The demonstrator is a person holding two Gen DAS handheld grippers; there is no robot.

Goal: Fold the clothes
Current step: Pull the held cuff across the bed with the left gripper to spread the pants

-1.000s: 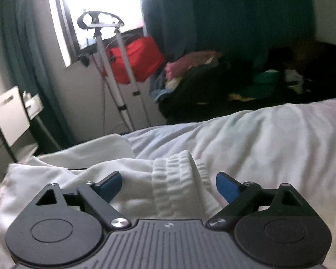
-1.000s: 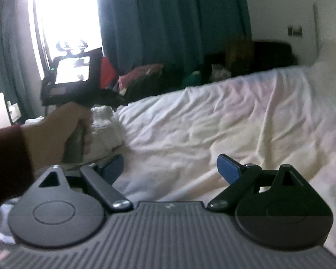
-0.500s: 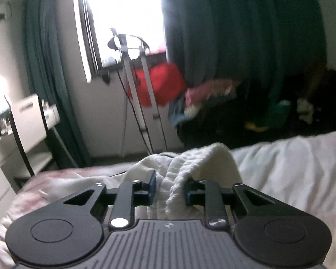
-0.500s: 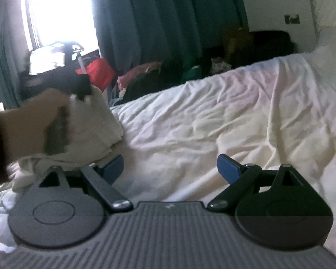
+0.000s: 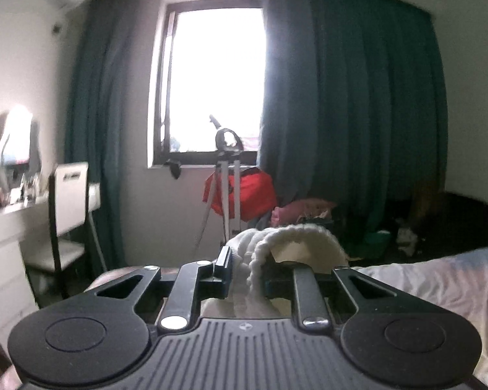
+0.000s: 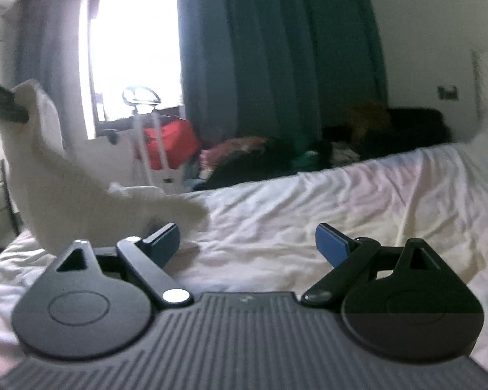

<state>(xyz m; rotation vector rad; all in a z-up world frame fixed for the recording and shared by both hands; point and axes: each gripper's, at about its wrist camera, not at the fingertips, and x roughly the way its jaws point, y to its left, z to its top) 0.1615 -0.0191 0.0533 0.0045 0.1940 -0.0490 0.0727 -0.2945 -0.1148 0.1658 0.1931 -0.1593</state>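
A white knit garment (image 5: 304,239) has its ribbed edge bunched between the blue pads of my left gripper (image 5: 244,261). The jaws are still closing and the pads press on the cloth. In the right wrist view the same white garment (image 6: 65,178) hangs well above the bed from the left gripper (image 6: 6,107) at the far left edge, its lower end trailing onto the sheet. My right gripper (image 6: 247,240) stands open low over the white bed sheet (image 6: 341,201) with nothing between its fingers; the garment's trailing end lies just beyond its left finger (image 6: 166,239).
Past the foot of the bed stand a tripod (image 5: 226,178), a red bag (image 5: 260,191) and a pile of clothes (image 5: 304,209) under dark green curtains (image 5: 358,113). A white chair (image 5: 70,195) and a desk (image 5: 3,224) are at the left. Rumpled sheet (image 5: 439,282) stretches right.
My left gripper shut on the garment's ribbed edge, then rose and swung away, lifting the cloth off the bed. The right gripper stayed open and shifted only a little.
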